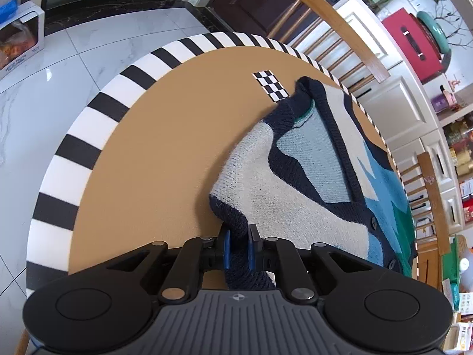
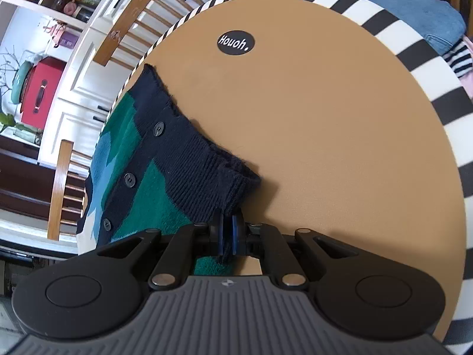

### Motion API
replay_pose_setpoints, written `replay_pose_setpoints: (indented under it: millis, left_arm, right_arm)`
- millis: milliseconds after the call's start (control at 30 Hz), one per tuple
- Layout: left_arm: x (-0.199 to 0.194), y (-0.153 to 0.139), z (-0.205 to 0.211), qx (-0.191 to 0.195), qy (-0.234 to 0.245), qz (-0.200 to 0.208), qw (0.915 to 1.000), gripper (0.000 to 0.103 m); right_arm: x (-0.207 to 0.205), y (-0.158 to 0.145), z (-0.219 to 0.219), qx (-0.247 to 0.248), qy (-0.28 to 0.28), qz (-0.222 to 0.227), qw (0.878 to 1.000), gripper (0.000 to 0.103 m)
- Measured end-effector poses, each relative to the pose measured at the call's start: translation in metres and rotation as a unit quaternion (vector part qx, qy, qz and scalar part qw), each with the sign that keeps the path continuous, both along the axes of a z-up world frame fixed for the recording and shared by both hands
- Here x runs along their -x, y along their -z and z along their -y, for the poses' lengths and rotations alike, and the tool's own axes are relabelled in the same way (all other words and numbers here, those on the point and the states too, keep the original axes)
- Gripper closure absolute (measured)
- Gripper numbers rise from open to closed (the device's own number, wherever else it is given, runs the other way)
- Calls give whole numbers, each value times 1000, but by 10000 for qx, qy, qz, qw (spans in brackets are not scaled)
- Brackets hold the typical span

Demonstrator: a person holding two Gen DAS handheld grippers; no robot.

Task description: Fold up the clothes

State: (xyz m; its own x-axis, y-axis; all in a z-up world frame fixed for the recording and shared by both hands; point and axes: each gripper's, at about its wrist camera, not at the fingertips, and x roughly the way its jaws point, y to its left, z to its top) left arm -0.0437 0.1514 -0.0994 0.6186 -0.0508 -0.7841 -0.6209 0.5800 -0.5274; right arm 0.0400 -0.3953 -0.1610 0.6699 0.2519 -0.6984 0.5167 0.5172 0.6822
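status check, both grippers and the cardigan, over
Left gripper shut on cardigan cuff. Right gripper shut on navy hem. Cardigan on tan mat, nothing in the way.

Two matching handheld units: left gripper, right gripper. Black linkage arms with silver pivot pins, blue pads on short fingers, round black side discs, ribbed grey housing bearing a small round emblem.

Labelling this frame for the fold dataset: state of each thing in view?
Left hand-held gripper: shut on the cardigan's navy cuff.
Right hand-held gripper: shut on the cardigan's navy hem corner.
Cardigan: buttoned, on the table, both gripped corners lifted.
Table: bare beside the cardigan.
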Motion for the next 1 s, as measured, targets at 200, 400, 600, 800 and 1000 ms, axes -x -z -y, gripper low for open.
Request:
replay_pose_setpoints:
  millis: [200, 400, 600, 800, 1000]
  left_arm:
    - [11, -5, 0, 33, -65, 2, 10000, 92]
    - [28, -17, -2, 68, -17, -22, 10000, 92]
    - [59, -37, -4, 212, 57, -234, 9995, 92]
    - [88, -99, -4, 305, 264, -151, 9991, 92]
    - [30, -148, -11, 467, 418, 566, 9964, 92]
  right_arm:
    - [15, -14, 4, 54, -154, 84, 9998, 99]
    - [30, -29, 9, 102, -345, 188, 9992, 99]
    - [62, -55, 16, -63, -629, -51, 9980, 99]
    - [83, -119, 23, -11, -923, -262, 9954, 99]
    - [29, -172, 25, -322, -1068, 122, 9937, 99]
